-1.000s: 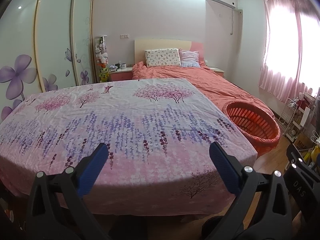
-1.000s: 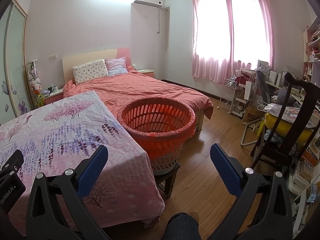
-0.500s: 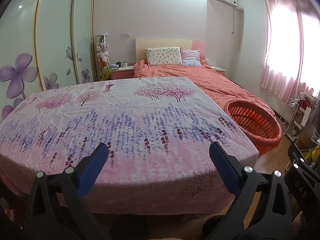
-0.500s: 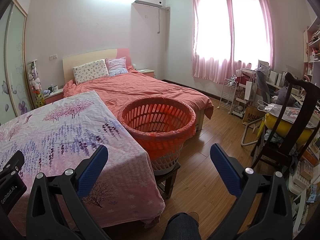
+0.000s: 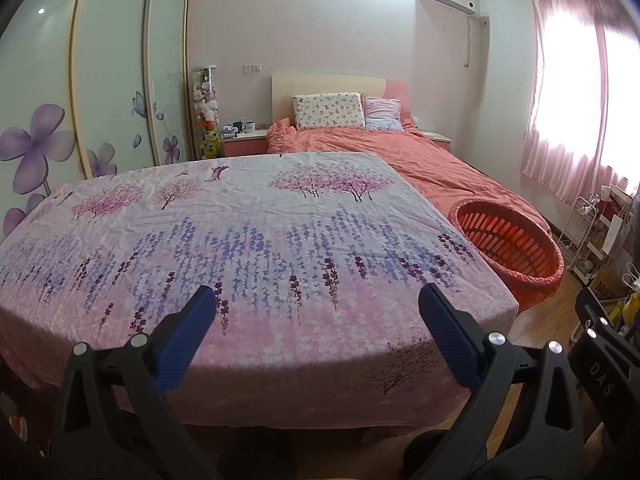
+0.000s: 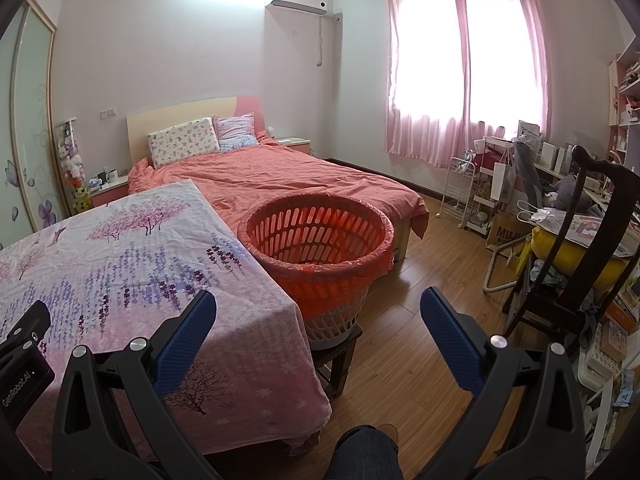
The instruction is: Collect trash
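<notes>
Two handheld grippers are being held out over a bedroom, each with its blue-padded fingers spread wide and nothing between them. The left gripper (image 5: 316,300) is being pointed across a table draped in a floral cloth (image 5: 240,232) printed with pink trees and purple flower sprays; no trash can be made out on the cloth. The right gripper (image 6: 318,302) is being aimed toward the cloth's right-hand corner and the wooden floor (image 6: 400,360) beyond it. An orange slatted basket (image 6: 316,236), lined with a thin red bag folded over its rim, is being carried on a dark stool (image 6: 340,356) just beside the table's right edge, between the table and a bed covered in a coral quilt (image 6: 304,180). The basket's inside is only partly shown, and whether anything is lying in it cannot be told. Two pillows (image 5: 328,111) are being propped against the headboard. Pink curtains (image 6: 464,64) are being lit brightly from behind, and a dark wooden chair (image 6: 592,240) is being seen at the right among cluttered shelves. A knee in dark trousers (image 6: 364,456) is being shown at the bottom of the right wrist view.
</notes>
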The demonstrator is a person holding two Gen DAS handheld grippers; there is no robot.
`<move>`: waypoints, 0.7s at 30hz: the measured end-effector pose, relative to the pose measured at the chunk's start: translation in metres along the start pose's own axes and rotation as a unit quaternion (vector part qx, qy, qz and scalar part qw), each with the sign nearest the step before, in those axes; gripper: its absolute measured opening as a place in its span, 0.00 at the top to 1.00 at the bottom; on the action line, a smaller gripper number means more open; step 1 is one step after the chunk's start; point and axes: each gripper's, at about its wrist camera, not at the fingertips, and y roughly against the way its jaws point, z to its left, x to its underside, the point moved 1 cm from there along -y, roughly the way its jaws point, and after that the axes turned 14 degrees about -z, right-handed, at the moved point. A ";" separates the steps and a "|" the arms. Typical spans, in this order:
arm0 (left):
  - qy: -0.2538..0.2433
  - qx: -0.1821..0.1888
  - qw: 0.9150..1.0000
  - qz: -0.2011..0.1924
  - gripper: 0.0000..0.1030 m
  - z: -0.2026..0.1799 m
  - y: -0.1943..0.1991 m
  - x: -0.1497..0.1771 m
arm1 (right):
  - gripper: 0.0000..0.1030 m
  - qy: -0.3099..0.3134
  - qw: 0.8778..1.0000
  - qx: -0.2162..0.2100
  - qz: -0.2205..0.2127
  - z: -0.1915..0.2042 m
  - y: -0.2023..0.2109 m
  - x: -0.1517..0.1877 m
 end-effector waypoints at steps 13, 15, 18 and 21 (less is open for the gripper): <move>0.000 0.000 1.000 0.000 0.04 0.000 0.000 0.000 | 0.02 -0.001 1.000 -0.005 0.000 0.004 -0.001 0.002; 0.000 0.000 1.000 0.000 0.04 0.000 0.000 0.000 | 0.02 -0.001 1.000 -0.005 0.000 0.003 -0.001 0.002; 0.000 0.000 1.000 0.000 0.04 0.000 0.000 0.000 | 0.02 0.000 1.000 -0.009 -0.001 0.005 -0.002 0.002; 0.000 0.000 1.000 0.001 0.04 0.000 -0.001 0.000 | 0.02 -0.001 1.000 -0.013 -0.003 0.006 -0.002 0.002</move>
